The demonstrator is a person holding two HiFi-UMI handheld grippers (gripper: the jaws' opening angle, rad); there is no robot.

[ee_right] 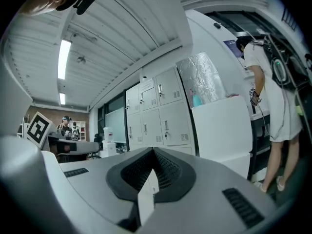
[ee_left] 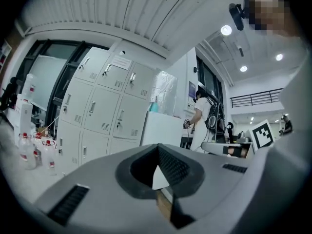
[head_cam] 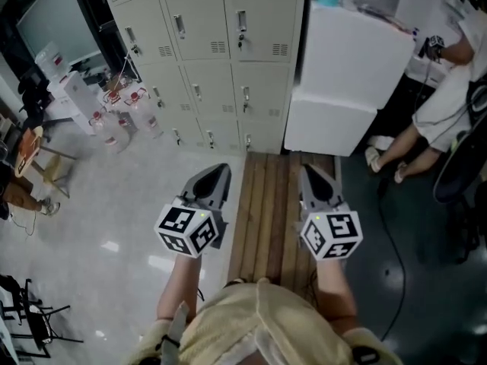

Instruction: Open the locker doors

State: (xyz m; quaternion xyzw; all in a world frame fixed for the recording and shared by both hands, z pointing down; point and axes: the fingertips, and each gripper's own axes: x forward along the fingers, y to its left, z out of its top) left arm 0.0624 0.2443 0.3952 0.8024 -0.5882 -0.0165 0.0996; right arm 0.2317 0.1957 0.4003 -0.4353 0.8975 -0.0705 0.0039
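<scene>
Left tool (head_cam: pixel 217 172) and right tool (head_cam: pixel 310 173) are both pressed together on nothing, well apart from the lockers (head_cam: pixel 221 59).

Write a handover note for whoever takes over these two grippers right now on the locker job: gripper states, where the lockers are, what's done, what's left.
Left gripper: shut, empty, well short of the lockers.
Right gripper: shut, empty, beside the left one.
Lockers: ahead against the wall, left of the white cabinet; bottles stand on the floor near their left end.
Done: nothing yet; every door in view is closed.
Left: step closer, open a gripper, take a door handle and pull, then repeat for each door.
</scene>
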